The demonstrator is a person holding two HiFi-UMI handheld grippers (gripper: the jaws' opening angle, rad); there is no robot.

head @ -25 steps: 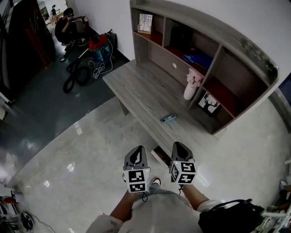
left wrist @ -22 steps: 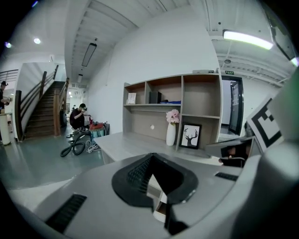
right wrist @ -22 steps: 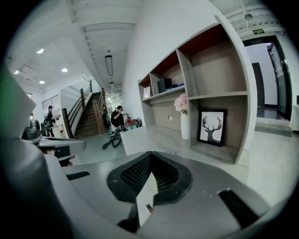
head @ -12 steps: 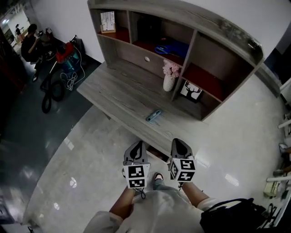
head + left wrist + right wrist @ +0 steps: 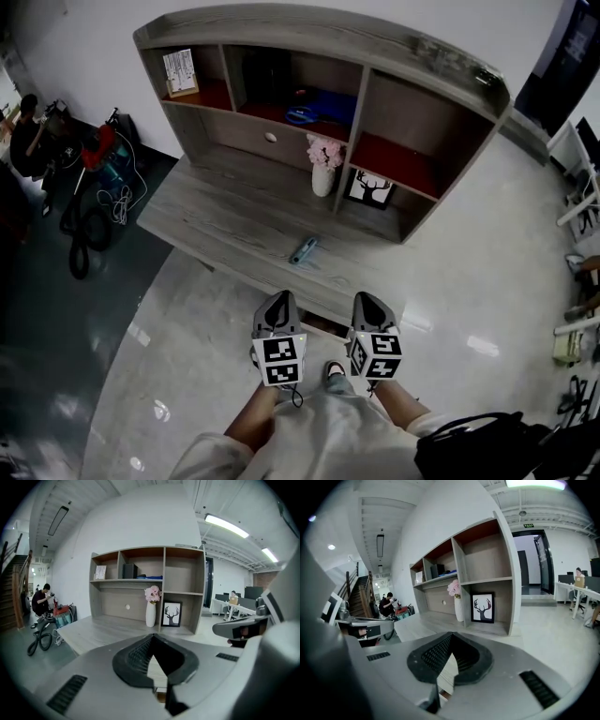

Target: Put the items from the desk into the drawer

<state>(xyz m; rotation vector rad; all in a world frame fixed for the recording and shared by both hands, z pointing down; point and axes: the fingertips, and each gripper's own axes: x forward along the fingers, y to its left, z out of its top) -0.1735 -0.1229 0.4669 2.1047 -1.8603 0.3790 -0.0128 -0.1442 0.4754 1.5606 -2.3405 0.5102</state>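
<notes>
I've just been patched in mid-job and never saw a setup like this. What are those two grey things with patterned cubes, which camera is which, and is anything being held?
There is no robot arm: a person holds a two-jaw gripper in each hand. The top-down picture is from a camera on the person's head; the left gripper and right gripper show at its bottom, cubes included. The other two pictures come from cameras riding on each gripper, looking along its jaws. Both pairs of jaws are shut, holding nothing. On the desk lies a small blue-grey item; a vase of pink flowers and a framed deer picture stand by the shelves.
</notes>
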